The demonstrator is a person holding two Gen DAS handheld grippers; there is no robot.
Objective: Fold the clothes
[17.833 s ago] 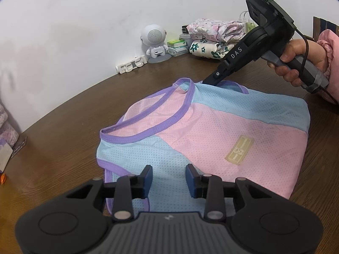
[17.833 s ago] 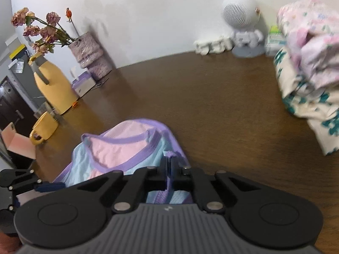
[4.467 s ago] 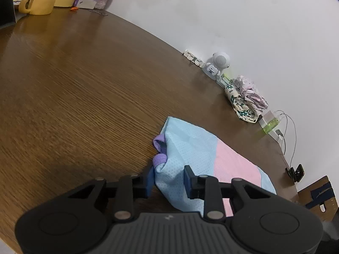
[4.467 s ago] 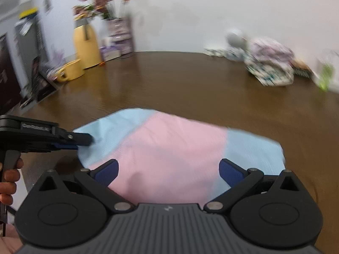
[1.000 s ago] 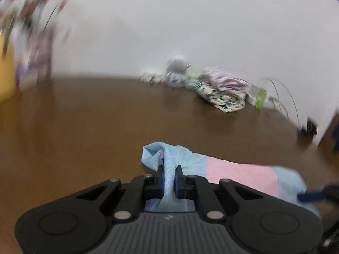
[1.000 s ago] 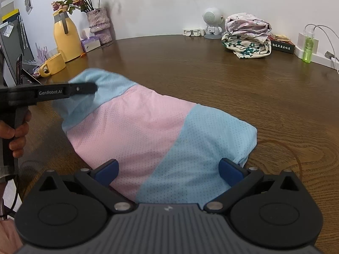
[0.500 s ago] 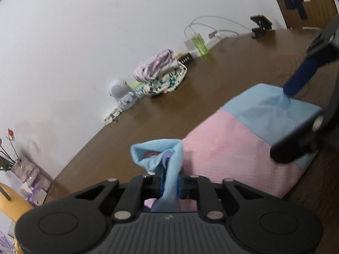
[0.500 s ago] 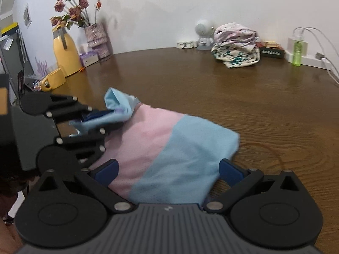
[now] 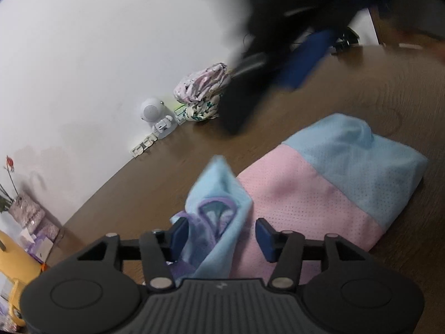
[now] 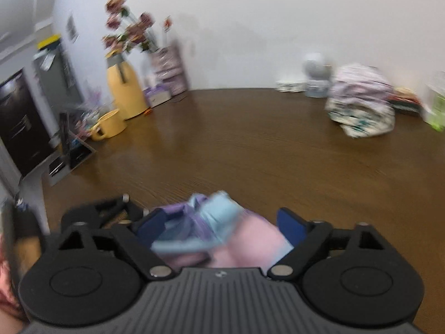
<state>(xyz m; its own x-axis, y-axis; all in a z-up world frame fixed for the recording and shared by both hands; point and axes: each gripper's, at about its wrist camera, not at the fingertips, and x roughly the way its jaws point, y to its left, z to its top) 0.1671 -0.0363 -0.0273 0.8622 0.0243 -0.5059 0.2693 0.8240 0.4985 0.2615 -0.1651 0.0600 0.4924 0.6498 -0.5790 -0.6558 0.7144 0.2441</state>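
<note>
- Flowers (image 10: 130, 32) are seen at about ten o'clock in the right wrist view, standing behind a yellow jug (image 10: 125, 91), with a yellow mug (image 10: 109, 125) just beside it on the brown table (image 10: 250, 144).
- Left gripper (image 9: 221, 238) is seen at six o'clock in its own view; its jaws are opening, and the raised corner of the folded garment (image 9: 319, 192) stands between them, leaning toward the left pad, though whether it touches that pad cannot be told. The right pad is clear of the cloth.
- That corner is light blue with purple trim; the rest of the garment, pink in the middle and blue at the far end, is laid flat on the table toward three o'clock.
- A white speaker figure (image 9: 154, 112) is placed against the wall at about eleven o'clock, and a stack of folded clothes (image 9: 204, 93) is set just beside it.
- Right gripper (image 10: 219, 225) is shown blurred in both views; its jaws stand wide and are closing. In its own view the garment is seen between and beneath the pads, with no pad pressed on it.
- In the left wrist view the right gripper is seen as a dark blur at one o'clock, above the garment and apart from it.
</note>
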